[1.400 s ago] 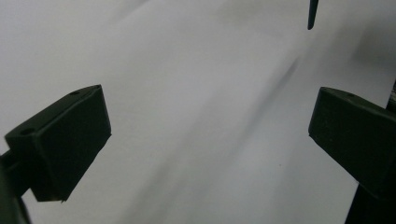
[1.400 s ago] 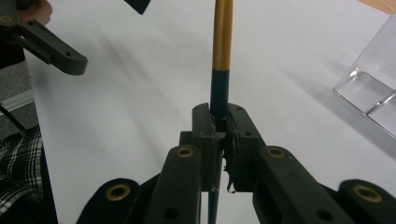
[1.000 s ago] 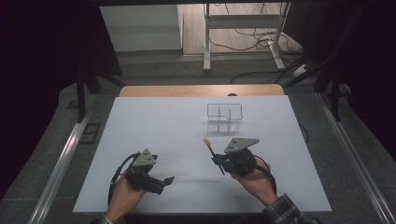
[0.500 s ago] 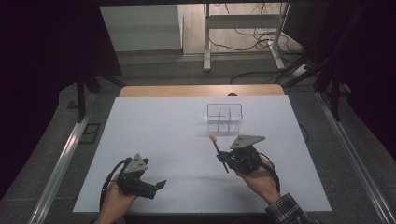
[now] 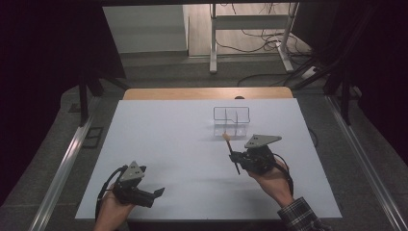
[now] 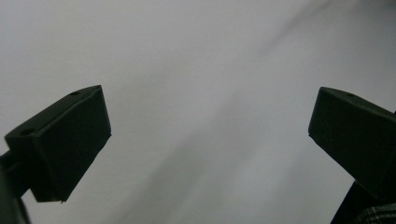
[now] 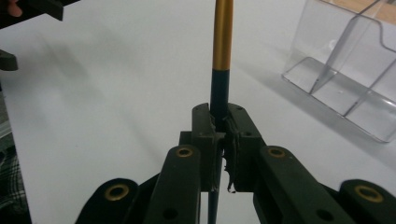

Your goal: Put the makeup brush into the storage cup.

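My right gripper (image 5: 236, 158) (image 7: 223, 122) is shut on a thin brush: a black handle (image 7: 219, 95) with a gold ferrule (image 7: 223, 32), its pale tip (image 5: 225, 137) pointing toward the far side. Just beyond that tip stands a clear plastic holder with compartments (image 5: 232, 120) (image 7: 348, 70). Near the table's front left corner, my left gripper (image 5: 158, 193) (image 6: 208, 140) hangs low over the white tabletop (image 5: 173, 139), jaws wide open with nothing between them.
The white sheet covers a wooden table (image 5: 207, 93). Metal rails (image 5: 62, 168) run along both sides. Beyond the far edge stand desk legs (image 5: 214, 43) with loose cables on the floor. A plaid sleeve (image 5: 300, 216) enters at the front right.
The right gripper has carried the brush forward and a little right, closer to the clear holder. The left gripper has drawn back toward the front left corner.
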A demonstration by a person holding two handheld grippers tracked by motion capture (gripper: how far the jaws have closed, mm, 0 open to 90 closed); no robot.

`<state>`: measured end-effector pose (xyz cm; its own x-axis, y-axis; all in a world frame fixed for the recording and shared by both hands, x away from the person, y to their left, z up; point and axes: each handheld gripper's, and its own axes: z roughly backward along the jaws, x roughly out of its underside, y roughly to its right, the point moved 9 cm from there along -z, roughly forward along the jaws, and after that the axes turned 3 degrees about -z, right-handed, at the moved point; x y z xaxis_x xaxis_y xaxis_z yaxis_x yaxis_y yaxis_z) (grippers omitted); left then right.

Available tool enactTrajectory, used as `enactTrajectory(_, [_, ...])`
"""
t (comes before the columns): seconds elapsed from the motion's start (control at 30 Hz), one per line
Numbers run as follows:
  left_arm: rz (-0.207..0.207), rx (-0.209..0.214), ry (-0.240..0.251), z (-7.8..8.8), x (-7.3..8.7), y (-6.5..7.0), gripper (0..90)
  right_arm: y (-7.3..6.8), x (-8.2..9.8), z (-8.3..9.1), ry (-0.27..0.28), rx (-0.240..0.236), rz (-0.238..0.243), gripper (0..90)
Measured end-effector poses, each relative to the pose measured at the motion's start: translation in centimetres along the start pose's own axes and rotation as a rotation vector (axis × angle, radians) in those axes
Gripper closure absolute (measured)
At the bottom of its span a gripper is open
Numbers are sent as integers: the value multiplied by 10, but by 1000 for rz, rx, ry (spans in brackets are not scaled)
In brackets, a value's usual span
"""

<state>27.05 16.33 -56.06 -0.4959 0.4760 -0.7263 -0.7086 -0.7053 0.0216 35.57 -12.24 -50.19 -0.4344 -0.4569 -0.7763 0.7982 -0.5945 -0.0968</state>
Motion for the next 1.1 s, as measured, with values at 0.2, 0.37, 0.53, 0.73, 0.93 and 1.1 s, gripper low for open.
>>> enactTrajectory(0.2, [22, -10, 12, 5, 3, -2, 0, 10, -4, 3, 12, 10, -25, 834])
enactTrajectory(0.37, [28, -23, 12, 7, 6, -3, 0, 18, -8, 6, 22, 18, -38, 834])
enactTrajectory(0.53, [27, -26, 11, 8, 8, -3, 0, 24, -10, 8, 29, 32, -44, 834])
enactTrajectory(0.73, [23, -43, 10, 10, 10, -5, 0, 35, -12, 11, 35, 43, -62, 834])
enactTrajectory(0.93, [33, -51, 3, 12, 14, -7, 0, 49, -15, 15, 41, 55, -81, 834])
enactTrajectory(1.1, [38, -54, 4, 13, 16, -9, 0, 57, -17, 16, 51, 58, -97, 834])
